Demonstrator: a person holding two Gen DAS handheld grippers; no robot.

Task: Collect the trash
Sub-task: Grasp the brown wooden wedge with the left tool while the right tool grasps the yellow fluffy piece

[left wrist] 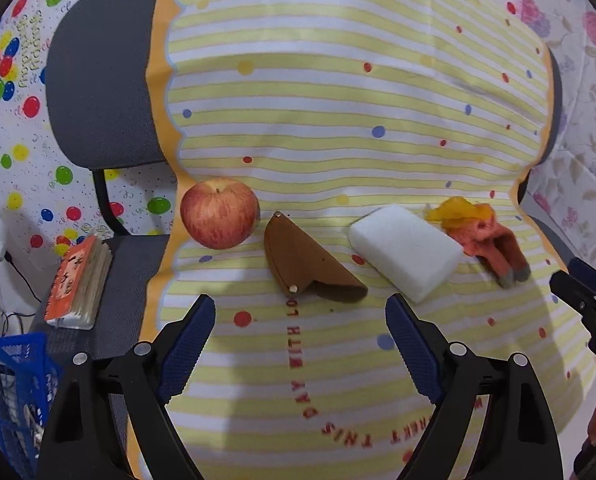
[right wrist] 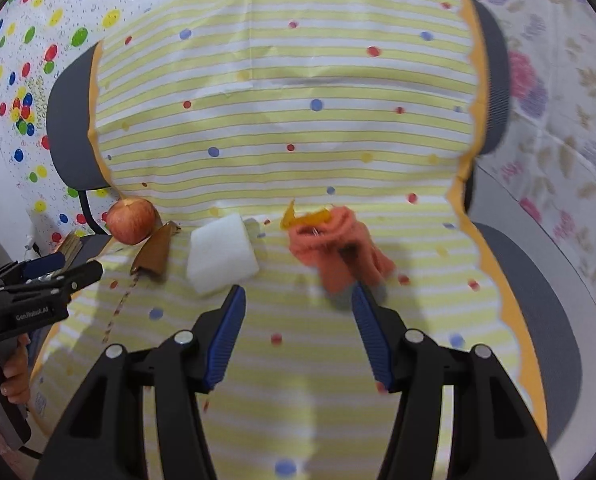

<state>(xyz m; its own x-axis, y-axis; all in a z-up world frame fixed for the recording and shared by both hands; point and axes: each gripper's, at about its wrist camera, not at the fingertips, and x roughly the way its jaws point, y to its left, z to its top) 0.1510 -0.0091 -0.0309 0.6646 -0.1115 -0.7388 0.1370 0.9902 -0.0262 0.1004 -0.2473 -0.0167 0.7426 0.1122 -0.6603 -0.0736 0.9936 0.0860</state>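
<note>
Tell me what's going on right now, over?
Left gripper open, empty, facing brown pouch. Right gripper open, empty, near pink glove. Orange scrap untouched behind glove. Apple and white sponge alongside.

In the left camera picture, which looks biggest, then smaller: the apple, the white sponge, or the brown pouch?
1. White sponge and brown pouch: too alike to rank.
2. Apple, slightly smaller.
</note>
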